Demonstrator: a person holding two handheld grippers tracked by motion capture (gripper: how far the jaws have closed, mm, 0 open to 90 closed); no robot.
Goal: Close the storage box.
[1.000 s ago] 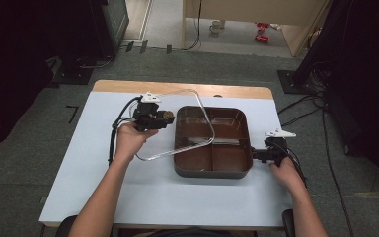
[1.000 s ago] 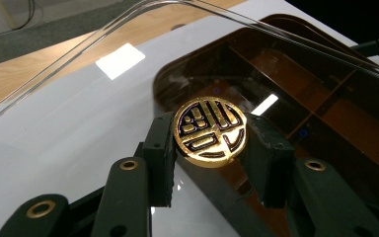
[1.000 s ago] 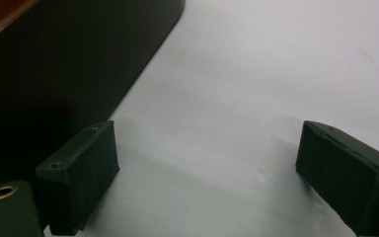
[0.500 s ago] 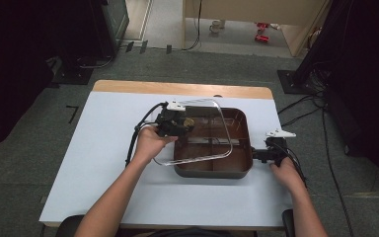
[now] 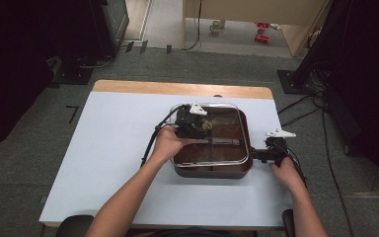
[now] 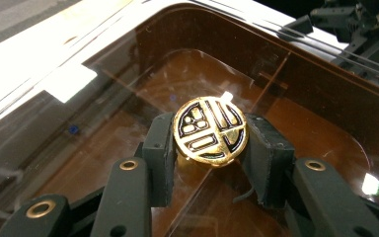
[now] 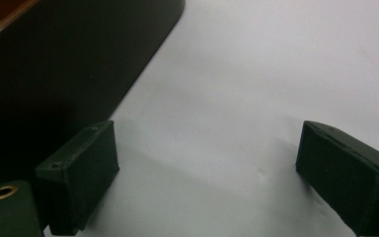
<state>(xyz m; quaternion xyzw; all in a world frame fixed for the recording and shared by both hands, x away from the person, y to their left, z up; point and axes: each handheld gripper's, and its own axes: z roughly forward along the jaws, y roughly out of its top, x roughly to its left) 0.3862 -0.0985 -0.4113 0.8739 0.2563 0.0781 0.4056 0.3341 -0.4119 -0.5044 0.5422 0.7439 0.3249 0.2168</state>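
Since the earlier frames the glass lid has travelled from the table at the pan's left, where it hung tilted, to a place over the brown pan, and the left gripper has travelled with it; the right gripper has kept its spot.

One lid is in play: clear glass with a metal rim, roughly square with rounded corners, now sitting level over the pan, though whether its rim has fully settled cannot be told. It has one round gold knob with a black pattern at its middle. In the left gripper view the two black pads press on the knob from either side, so the left jaws are pinching the knob. Through the glass the pan's brown floor and one thin divider show, splitting the pan into compartments.

One pan stands on the pale blue table, toward its right half. The right gripper rests at the pan's right side; in the right gripper view its two pads stand spread wide with only bare table between them, the pan's dark wall just beside the left pad.

Two forearms come in from below, one to each gripper. A cable loops from the left gripper over the table. Beyond the table lie grey carpet and dark stands.
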